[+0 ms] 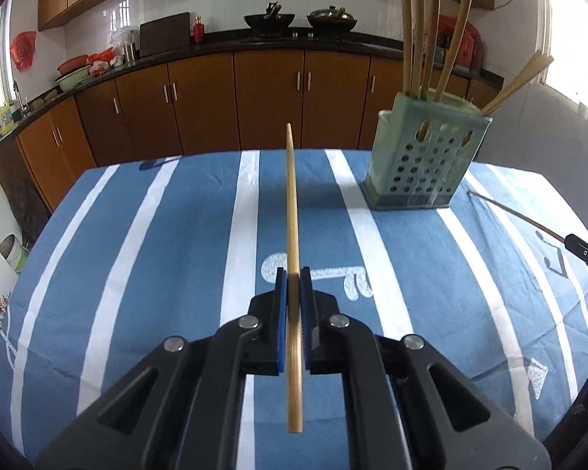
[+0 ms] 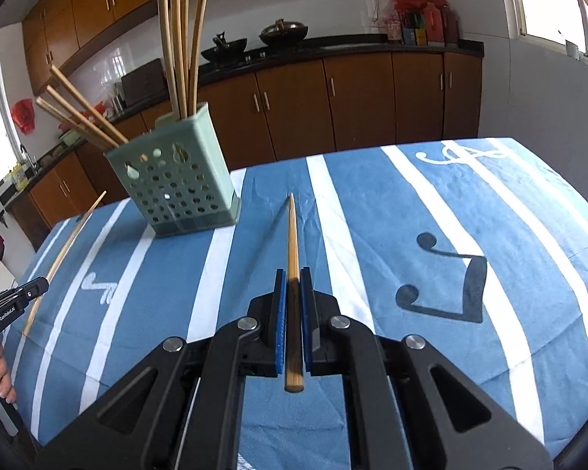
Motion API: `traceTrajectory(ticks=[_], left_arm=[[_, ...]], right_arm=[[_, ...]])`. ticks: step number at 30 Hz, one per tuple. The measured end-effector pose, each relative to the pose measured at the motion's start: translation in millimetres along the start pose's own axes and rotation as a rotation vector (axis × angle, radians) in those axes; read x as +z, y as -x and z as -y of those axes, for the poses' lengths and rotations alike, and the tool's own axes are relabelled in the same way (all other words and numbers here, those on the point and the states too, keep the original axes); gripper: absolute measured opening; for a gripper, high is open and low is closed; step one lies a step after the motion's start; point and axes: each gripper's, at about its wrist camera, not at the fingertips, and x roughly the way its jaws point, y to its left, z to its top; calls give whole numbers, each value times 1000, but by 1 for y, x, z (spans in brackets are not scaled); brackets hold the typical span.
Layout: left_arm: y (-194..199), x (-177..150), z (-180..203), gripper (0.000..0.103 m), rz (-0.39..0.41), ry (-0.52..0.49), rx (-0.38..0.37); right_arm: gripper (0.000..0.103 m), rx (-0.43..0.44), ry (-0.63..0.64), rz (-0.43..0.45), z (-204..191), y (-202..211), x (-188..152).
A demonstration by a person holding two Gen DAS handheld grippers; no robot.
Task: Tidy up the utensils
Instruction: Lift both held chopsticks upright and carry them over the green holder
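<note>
Left claw (image 1: 293, 280) and right claw (image 2: 293, 280) both clamped shut, angled downward.

1. My left wrist cam sits right behind the left tool (image 1: 293, 274), tilted down across the counter (image 1: 156, 235), facing the kitchen cabinets (image 1: 215, 98); holder (image 1: 423, 156) ahead to the right.
2. My right wrist cam has the same mount on the right tool (image 2: 293, 274); holder (image 2: 176, 184) ahead-left, nearer.
3. Shared: holder, striped cloth, stove wall. Each cam catches the other tool at its frame edge.
</note>
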Motion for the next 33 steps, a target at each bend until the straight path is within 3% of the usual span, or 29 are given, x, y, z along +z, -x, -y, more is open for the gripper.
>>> traceTrajectory(ticks=[5, 14, 19, 33], left_arm=[[22, 19, 2, 7, 39, -18, -33], [0, 6, 3, 7, -68, -35, -46], [0, 6, 1, 8, -72, -34, -37], [54, 47, -2, 7, 136, 19, -55]], right_arm=[[7, 11, -19, 80, 2, 19, 18], [7, 23, -17, 117, 1, 26, 25], [7, 24, -19, 117, 1, 26, 25], [7, 51, 4, 185, -9, 40, 44]])
